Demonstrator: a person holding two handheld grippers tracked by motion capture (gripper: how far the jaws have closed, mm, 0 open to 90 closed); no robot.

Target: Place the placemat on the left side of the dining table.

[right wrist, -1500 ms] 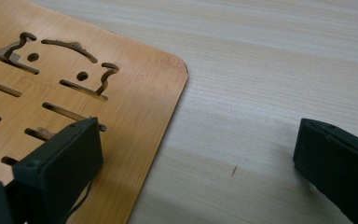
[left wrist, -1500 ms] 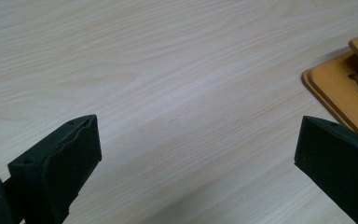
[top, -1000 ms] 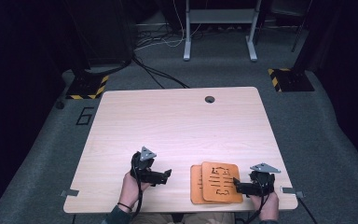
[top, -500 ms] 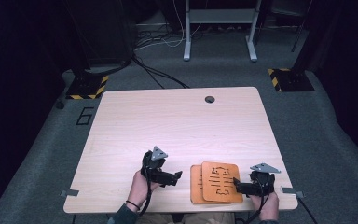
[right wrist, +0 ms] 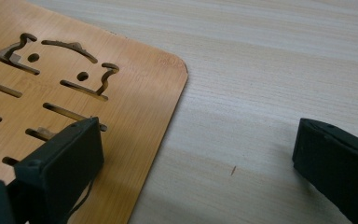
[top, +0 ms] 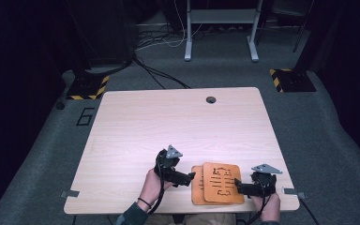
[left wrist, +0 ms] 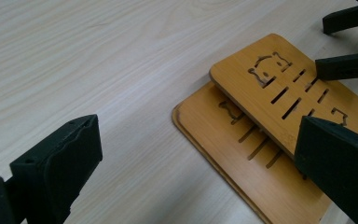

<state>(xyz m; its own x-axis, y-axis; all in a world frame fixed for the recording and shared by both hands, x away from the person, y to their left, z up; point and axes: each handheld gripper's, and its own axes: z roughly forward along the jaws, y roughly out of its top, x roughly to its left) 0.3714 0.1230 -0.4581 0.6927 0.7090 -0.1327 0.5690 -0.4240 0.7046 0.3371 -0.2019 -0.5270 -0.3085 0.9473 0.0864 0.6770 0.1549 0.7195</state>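
Our left tool [top: 190,177] and right tool [top: 236,183], both wide open and holding nothing, flank the upper trivet [top: 221,182] on the lower trivet [top: 196,187]. Gripping may drag both trivets together.

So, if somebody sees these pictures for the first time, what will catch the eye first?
Probably the two orange wooden boards with cut-out slots, stacked one on the other near the front edge of the pale table. Next, the two black tools flanking them: the left tool and the right tool, both open at the stack's edges.
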